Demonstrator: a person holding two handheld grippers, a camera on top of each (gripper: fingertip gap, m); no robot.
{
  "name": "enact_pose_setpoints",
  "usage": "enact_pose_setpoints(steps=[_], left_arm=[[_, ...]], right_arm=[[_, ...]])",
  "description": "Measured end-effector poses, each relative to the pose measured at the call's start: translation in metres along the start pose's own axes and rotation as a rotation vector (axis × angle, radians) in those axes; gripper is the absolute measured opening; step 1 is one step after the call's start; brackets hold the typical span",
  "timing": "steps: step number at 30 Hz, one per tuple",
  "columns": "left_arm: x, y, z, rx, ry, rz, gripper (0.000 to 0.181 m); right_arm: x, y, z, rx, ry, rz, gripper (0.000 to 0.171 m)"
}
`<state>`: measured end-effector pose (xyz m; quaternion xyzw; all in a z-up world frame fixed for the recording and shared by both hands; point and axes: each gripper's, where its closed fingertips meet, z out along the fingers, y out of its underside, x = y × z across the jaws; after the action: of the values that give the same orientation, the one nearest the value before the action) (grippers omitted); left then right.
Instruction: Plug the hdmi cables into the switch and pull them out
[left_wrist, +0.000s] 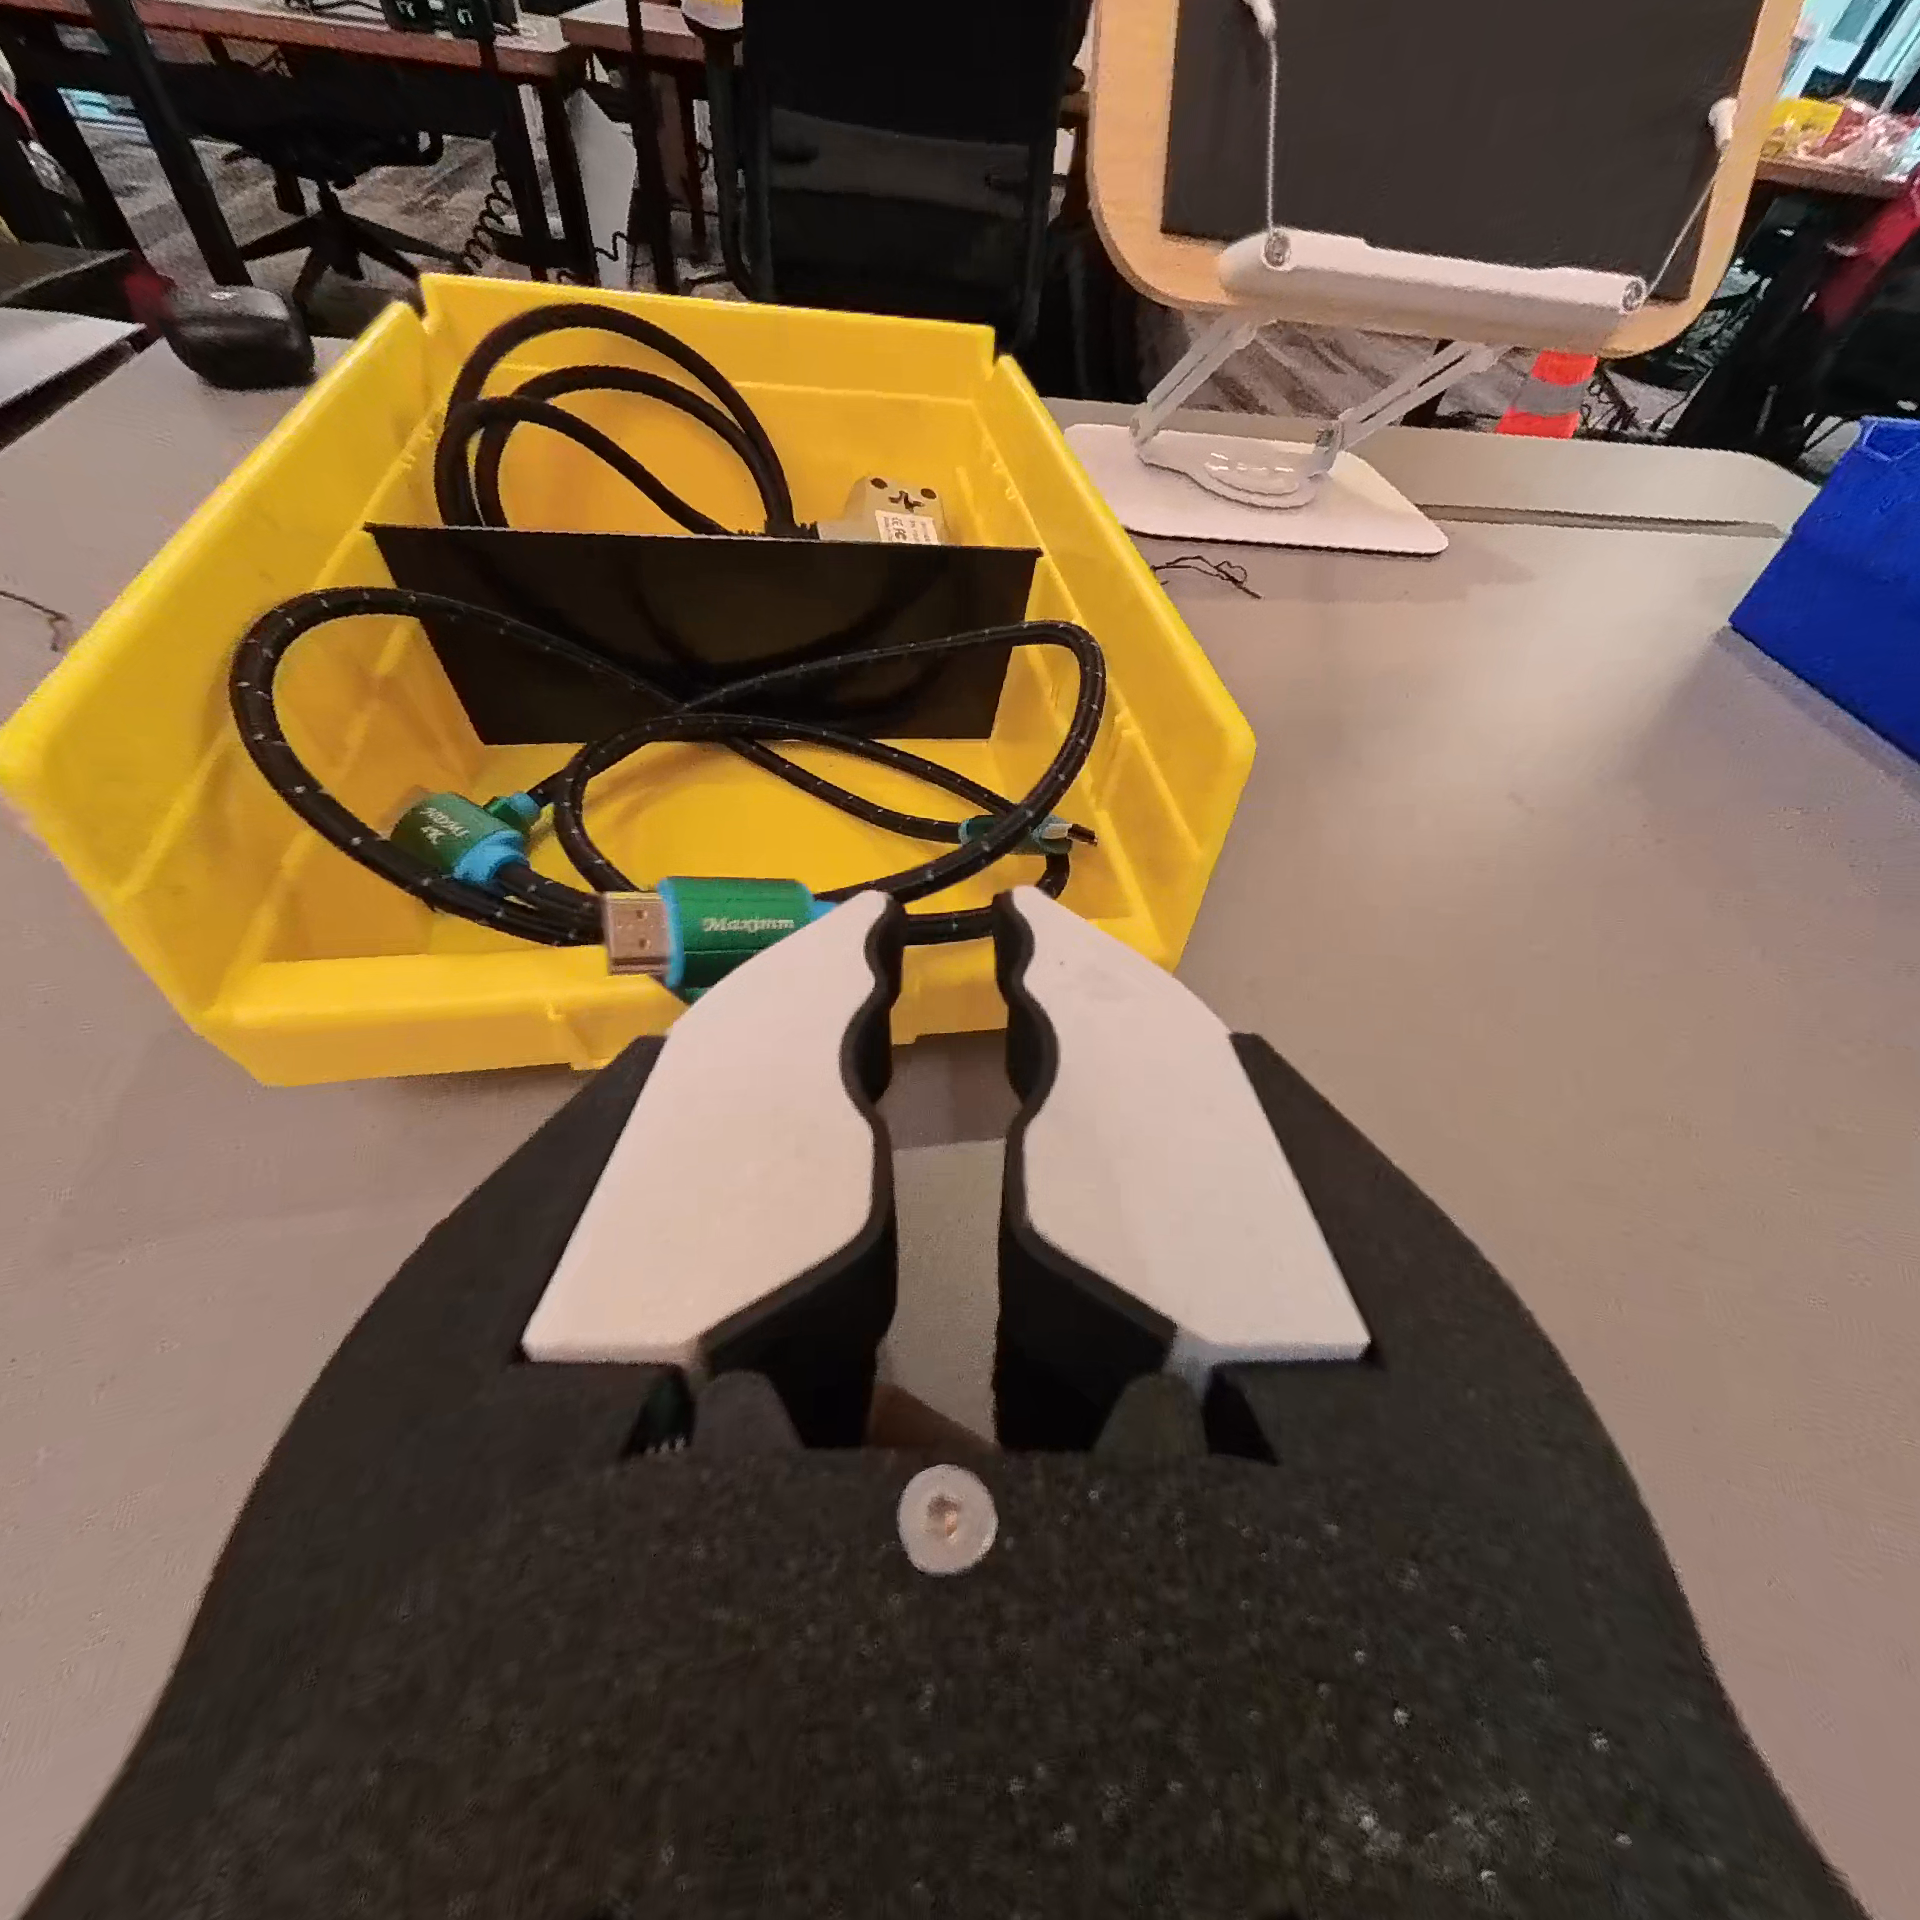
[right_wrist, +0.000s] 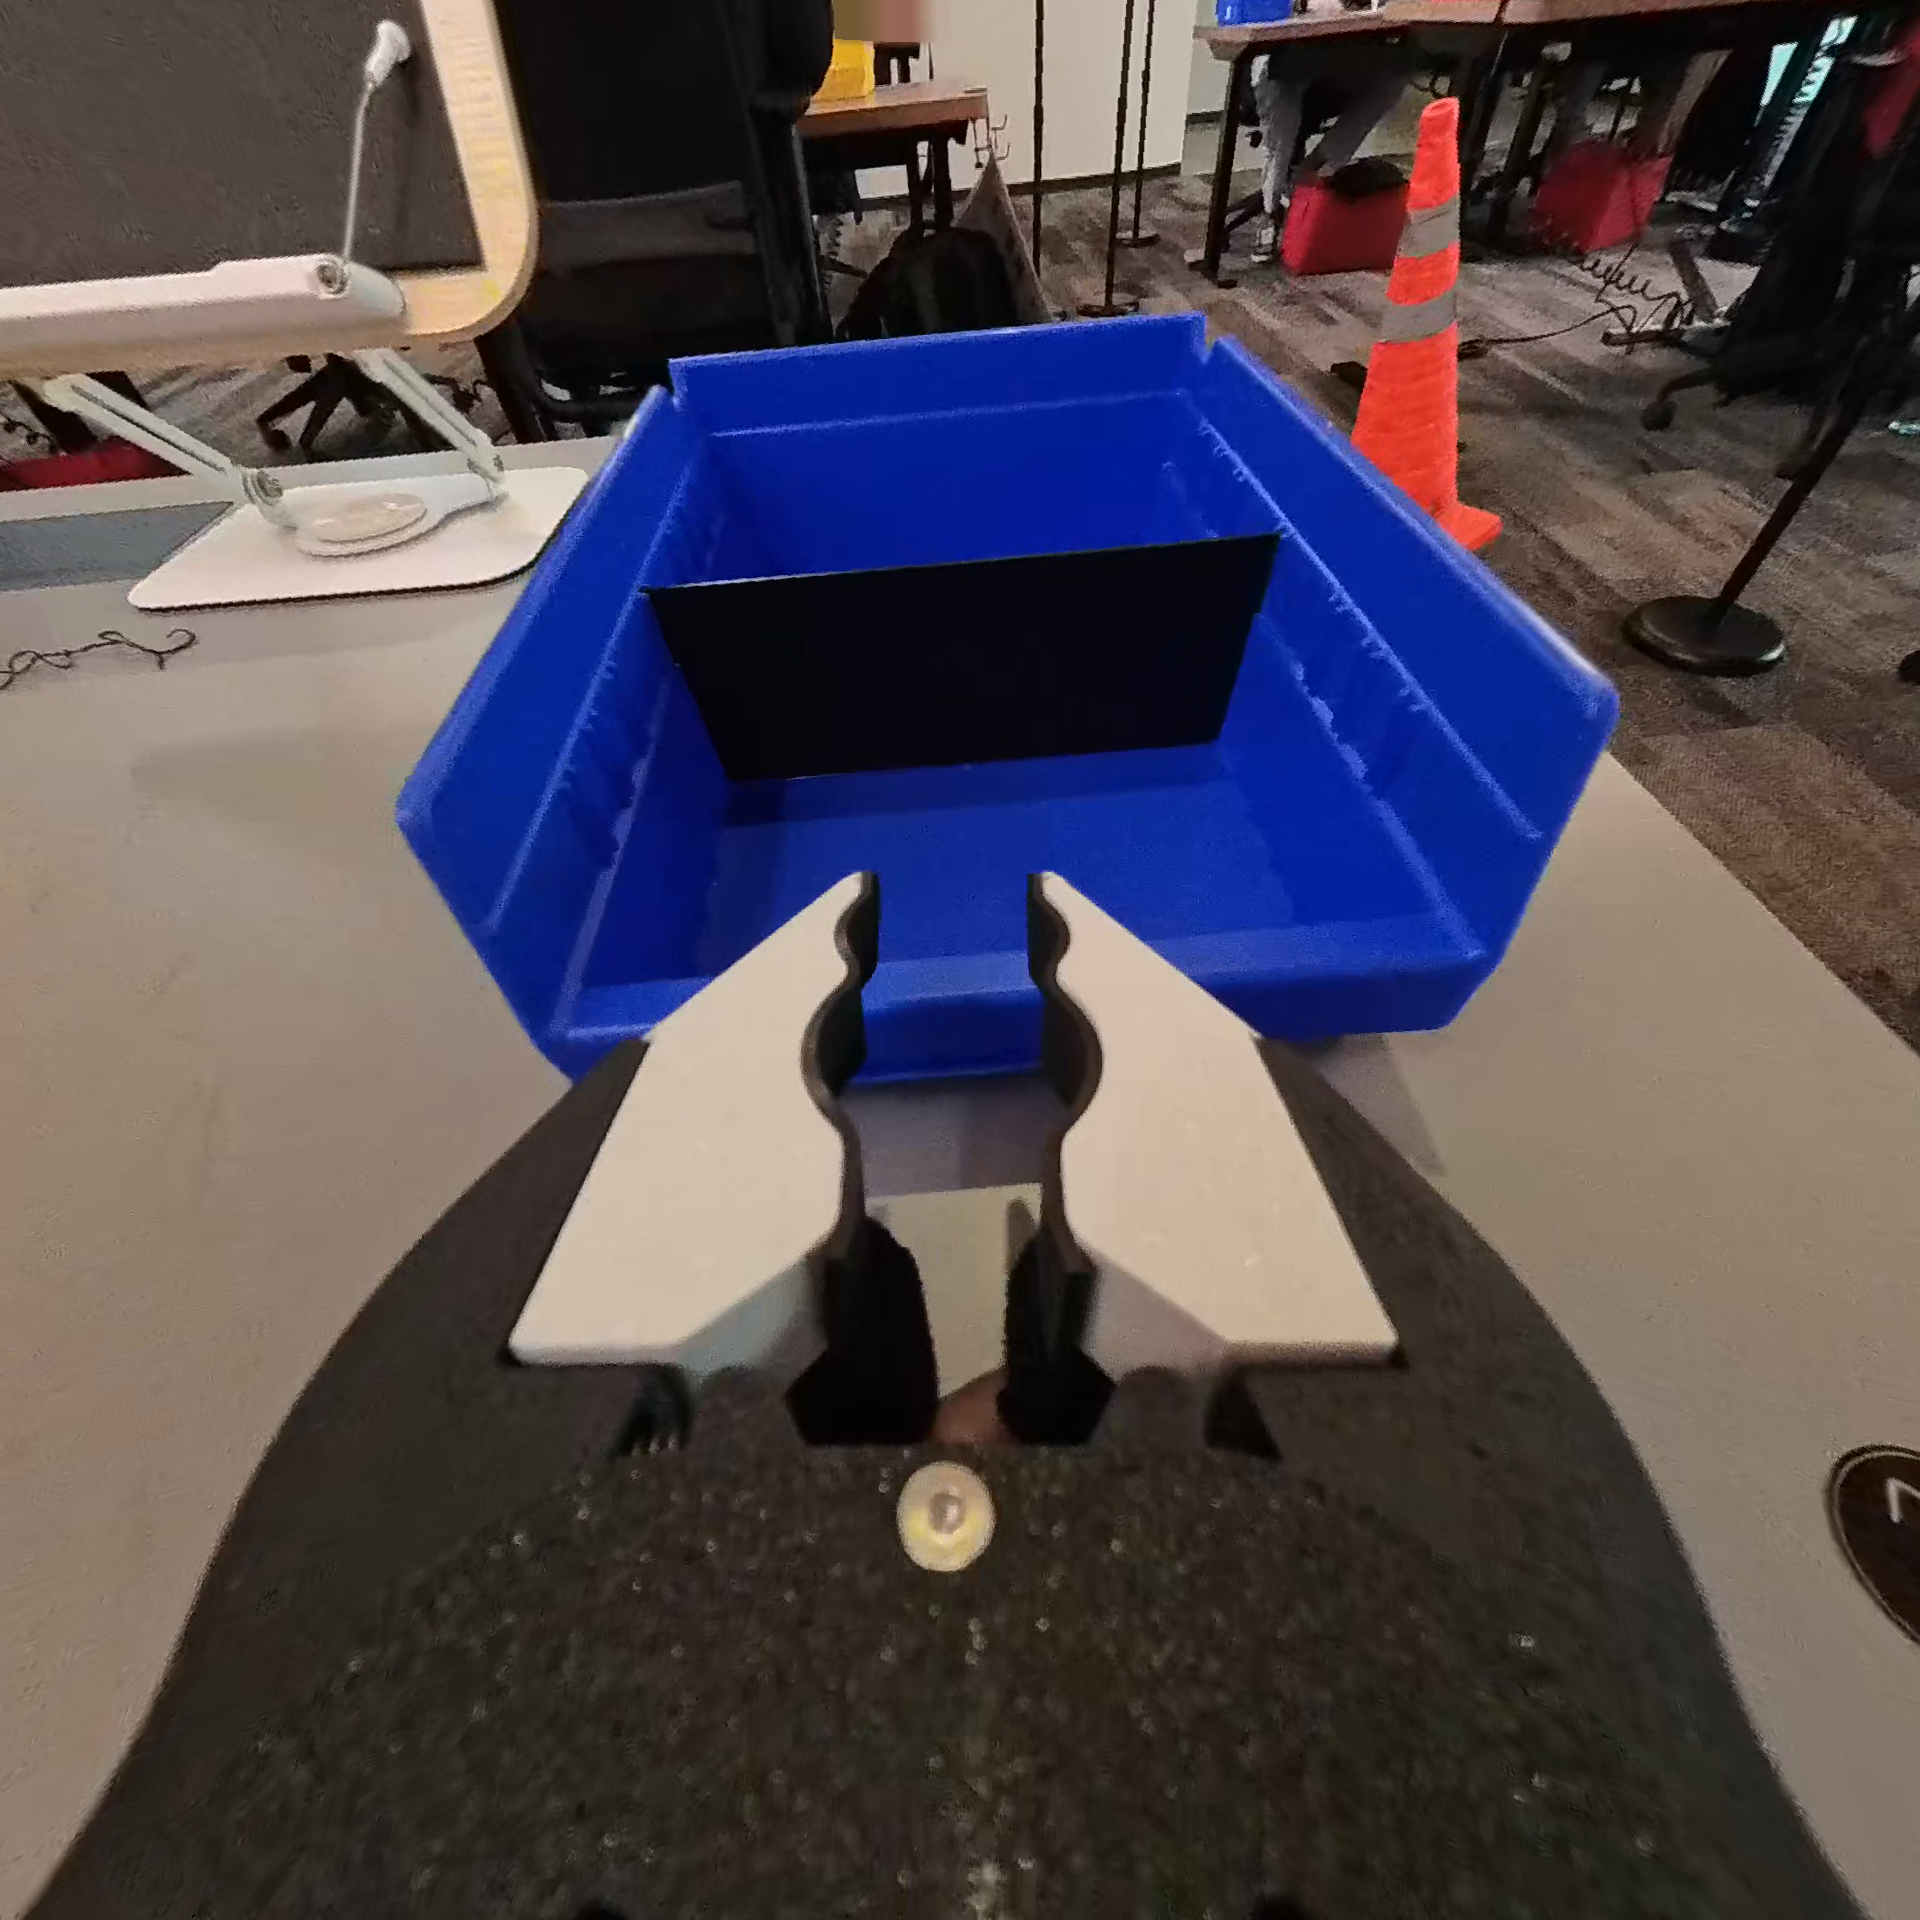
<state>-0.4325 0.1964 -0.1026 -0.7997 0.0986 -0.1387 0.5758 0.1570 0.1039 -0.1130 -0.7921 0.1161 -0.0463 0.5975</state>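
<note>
1. Because the cables lie only in the yellow bin (left_wrist: 135, 748), the left hand-held gripper (left_wrist: 945, 909) is the nearer one; its fingers stand a narrow gap apart and grip nothing.
2. Just ahead and to the left of that gripper's tips lies a green plug (left_wrist: 717, 930), in the near compartment, its long axis running left to right and its metal end pointing left.
3. Farther left rests a second green plug (left_wrist: 447, 831), with the braided cable (left_wrist: 665, 665) looping around the same compartment.
4. Behind the black divider (left_wrist: 707, 623), in the far compartment, sits a small grey box (left_wrist: 899, 509) on its own black cable; I judge this to be the switch.
5. Over on the right, the right hand-held gripper (right_wrist: 951, 914) hovers low over the grey surface (right_wrist: 208, 987), aimed at a blue bin (right_wrist: 1538, 748) with nothing in it, fingers parted somewhat wider and likewise holding nothing.
6. Judging from this, nothing is plugged in yet.
</note>
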Motion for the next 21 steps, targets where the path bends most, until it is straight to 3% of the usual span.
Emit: enact_pose_setpoints(steps=[21], left_arm=[[0.015, 0.011, 0.007, -0.051, 0.047, 0.078, 0.018]], right_arm=[[-0.02, 0.006, 0.004, -0.027, -0.045, -0.019, 0.027]])
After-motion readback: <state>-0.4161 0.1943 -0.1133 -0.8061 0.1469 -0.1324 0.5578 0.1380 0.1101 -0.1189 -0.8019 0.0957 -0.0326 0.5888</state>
